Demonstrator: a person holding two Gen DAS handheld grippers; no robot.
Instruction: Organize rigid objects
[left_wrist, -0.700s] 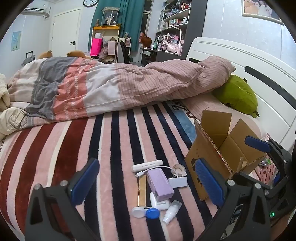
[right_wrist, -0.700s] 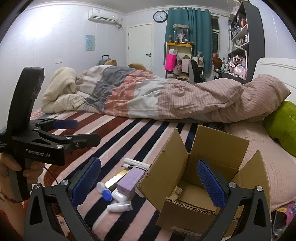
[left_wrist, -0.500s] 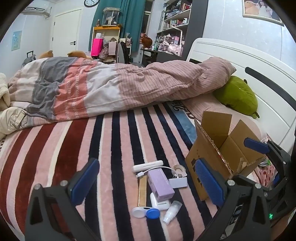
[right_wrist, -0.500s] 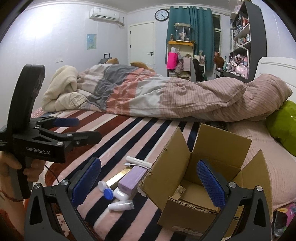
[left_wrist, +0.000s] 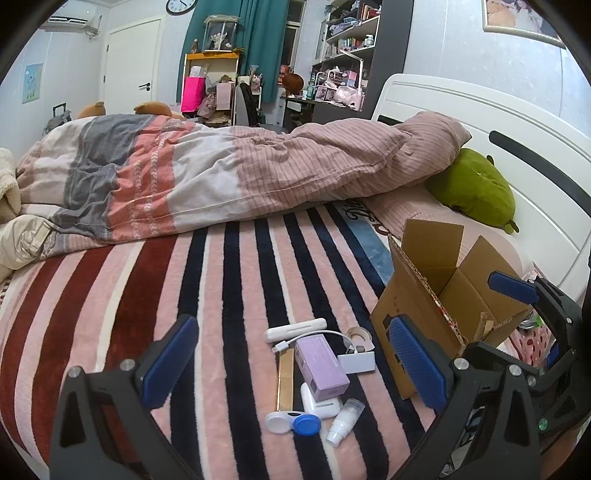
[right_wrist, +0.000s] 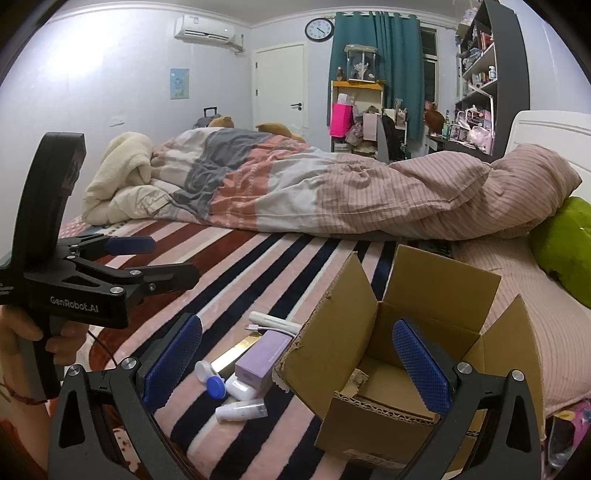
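Covering the bed, a striped blanket (left_wrist: 229, 280) carries small items around a purple box (left_wrist: 320, 363) near its front edge, beside an open cardboard box (right_wrist: 399, 354). Left gripper (left_wrist: 291, 369) and right gripper (right_wrist: 295, 365) gape, empty.

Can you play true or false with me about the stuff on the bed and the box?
1. The cardboard box has its flaps open. True.
2. The purple box is already inside the cardboard box. False: it lies on the striped blanket beside it, among the other small things.
3. The left gripper is squeezing the gold stick. False: its jaws are wide open and hold nothing.
4. The lens case has one white cup and one blue cup. True.
5. The right gripper is open and empty. True.
6. The green plush sits on the floor. False: it rests on the bed by the white headboard.
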